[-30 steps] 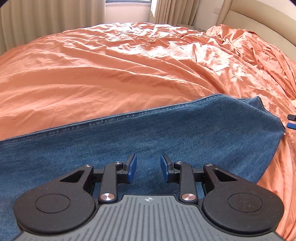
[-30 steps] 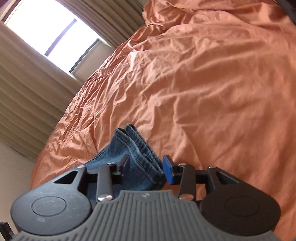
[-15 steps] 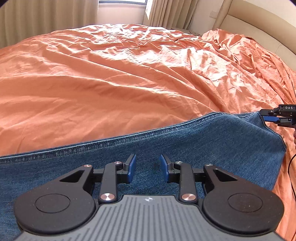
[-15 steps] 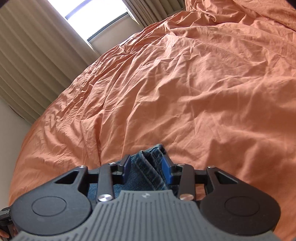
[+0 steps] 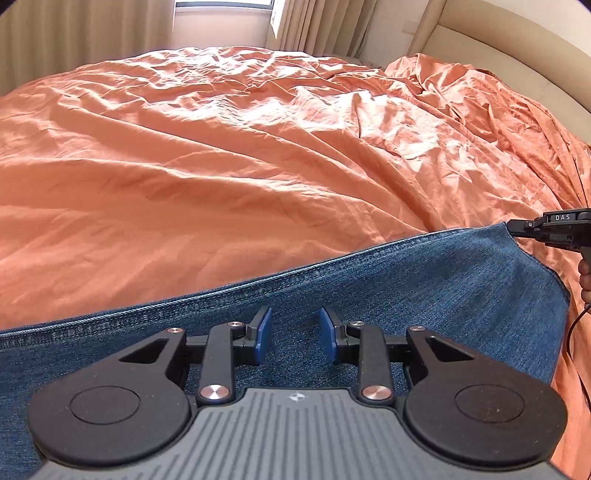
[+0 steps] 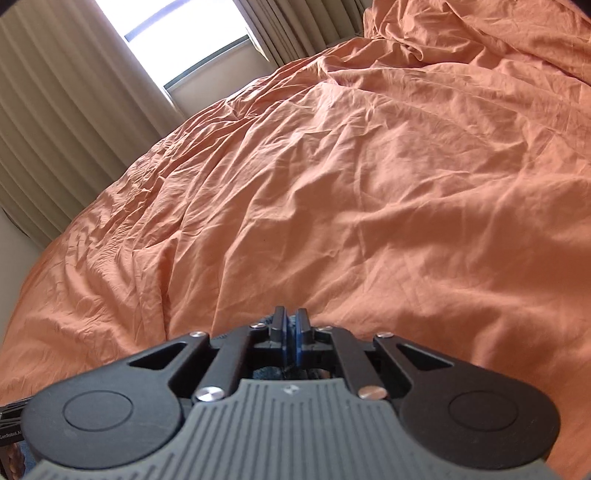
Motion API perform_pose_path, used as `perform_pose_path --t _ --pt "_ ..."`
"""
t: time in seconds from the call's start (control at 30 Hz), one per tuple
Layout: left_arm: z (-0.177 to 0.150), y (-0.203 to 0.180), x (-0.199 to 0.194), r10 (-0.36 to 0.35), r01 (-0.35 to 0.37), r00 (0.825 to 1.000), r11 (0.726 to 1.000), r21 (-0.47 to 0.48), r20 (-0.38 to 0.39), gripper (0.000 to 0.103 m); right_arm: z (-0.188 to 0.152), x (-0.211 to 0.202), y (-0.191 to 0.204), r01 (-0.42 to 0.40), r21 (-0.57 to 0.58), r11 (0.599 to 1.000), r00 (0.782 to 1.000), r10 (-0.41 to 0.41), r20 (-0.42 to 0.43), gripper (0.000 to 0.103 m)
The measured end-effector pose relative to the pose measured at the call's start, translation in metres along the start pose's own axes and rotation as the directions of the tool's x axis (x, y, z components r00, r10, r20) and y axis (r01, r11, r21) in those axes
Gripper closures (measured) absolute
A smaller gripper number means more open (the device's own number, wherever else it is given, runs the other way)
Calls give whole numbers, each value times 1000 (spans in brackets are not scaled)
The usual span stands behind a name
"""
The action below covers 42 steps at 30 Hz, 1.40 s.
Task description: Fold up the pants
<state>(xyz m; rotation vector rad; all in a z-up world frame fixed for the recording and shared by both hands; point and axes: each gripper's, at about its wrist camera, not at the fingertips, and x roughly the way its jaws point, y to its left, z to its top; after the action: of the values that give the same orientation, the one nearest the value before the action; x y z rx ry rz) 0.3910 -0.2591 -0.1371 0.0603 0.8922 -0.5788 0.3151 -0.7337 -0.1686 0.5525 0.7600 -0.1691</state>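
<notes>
- The jeans [image 5: 369,295] lie flat across the near side of the bed, on the orange duvet [image 5: 258,155], one long stitched edge running from the lower left up toward the right in the left wrist view.
- Judging by that long spread of denim, the fold is at an early stage: the cloth looks laid out lengthwise, a corner is gripped, and the carrying-over and later folds are not yet done.
- The right gripper [image 6: 290,334] is clenched, its blue pads nearly meeting with a sliver of dark denim between them (the left wrist view shows its black tip at the far corner of the jeans, by the hem).
- The left gripper [image 5: 291,336] hovers low over the middle of the denim with its jaws released and nothing between them; whether it touches the cloth I cannot tell.
- The denim is mid-blue, heavy-looking, with a fine diagonal weave and a raised double seam along the edge; I expect it to drape stiffly and hold a crease.
- The duvet is thin, smooth cotton-like fabric, heavily wrinkled, bunched into ridges toward the padded beige headboard [image 5: 498,48].
- Pleated beige curtains [image 6: 55,110] frame a bright window [image 6: 184,33] beyond the bed.
</notes>
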Motion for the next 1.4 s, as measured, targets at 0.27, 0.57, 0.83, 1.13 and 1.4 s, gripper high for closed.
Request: perform_pose_path --t 0.27,0.57,0.83,1.13,1.4 --pt "-1 -12 -25 11 -11 1000 1000 29 13 68 -27 -87 -23 -117 135 984 993 115 26 59" --pt "-9 -19 -47 29 -29 1000 999 46 -9 68 -123 -106 -60 -238 505 830 963 271 8 52" --pt "-10 -13 -44 84 -82 996 995 58 -29 68 -128 -69 -70 -242 602 761 964 260 59 75" --pt "7 -7 11 97 -93 994 993 71 -53 72 -115 -80 -64 -256 468 846 966 236 102 98" --pt "18 -11 49 104 -99 994 990 99 -41 86 -120 -69 -70 -242 467 850 970 225 94 98"
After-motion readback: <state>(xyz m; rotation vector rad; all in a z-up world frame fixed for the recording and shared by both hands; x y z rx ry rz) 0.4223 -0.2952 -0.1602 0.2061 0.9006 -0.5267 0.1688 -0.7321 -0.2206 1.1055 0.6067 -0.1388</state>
